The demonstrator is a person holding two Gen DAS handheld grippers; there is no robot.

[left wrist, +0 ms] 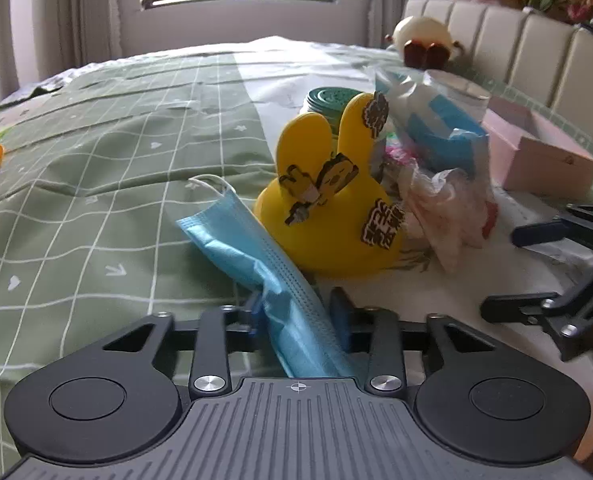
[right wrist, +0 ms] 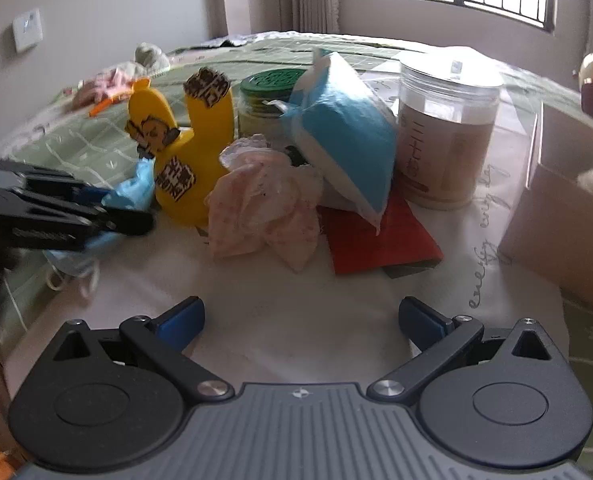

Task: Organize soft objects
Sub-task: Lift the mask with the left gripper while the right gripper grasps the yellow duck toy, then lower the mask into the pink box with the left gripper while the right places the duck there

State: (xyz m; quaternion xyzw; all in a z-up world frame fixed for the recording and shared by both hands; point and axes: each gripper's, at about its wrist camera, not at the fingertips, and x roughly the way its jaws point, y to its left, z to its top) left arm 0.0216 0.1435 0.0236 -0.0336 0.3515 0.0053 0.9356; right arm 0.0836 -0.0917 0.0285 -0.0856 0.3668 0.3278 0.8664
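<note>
My left gripper [left wrist: 298,306] is shut on a blue face mask [left wrist: 256,256], which hangs out ahead of it over the bed, next to a yellow rabbit-eared toy [left wrist: 328,216]. From the right wrist view the left gripper [right wrist: 108,206] and the mask [right wrist: 134,186] sit at the left, beside the yellow toy [right wrist: 188,160]. My right gripper [right wrist: 300,318] is open and empty above the white sheet, short of a crumpled pink cloth [right wrist: 264,208]. It also shows at the right in the left wrist view [left wrist: 508,272]. A blue-and-white soft pack [right wrist: 344,136] leans behind the cloth.
A clear jar [right wrist: 444,128] and a green-lidded jar [right wrist: 272,96] stand behind the pile. A red card [right wrist: 376,236] lies under the pack. A pink box [left wrist: 536,148] sits at the right by the headboard. Plush toys [left wrist: 424,40] sit farther back. The green checked bedspread [left wrist: 96,160] spreads left.
</note>
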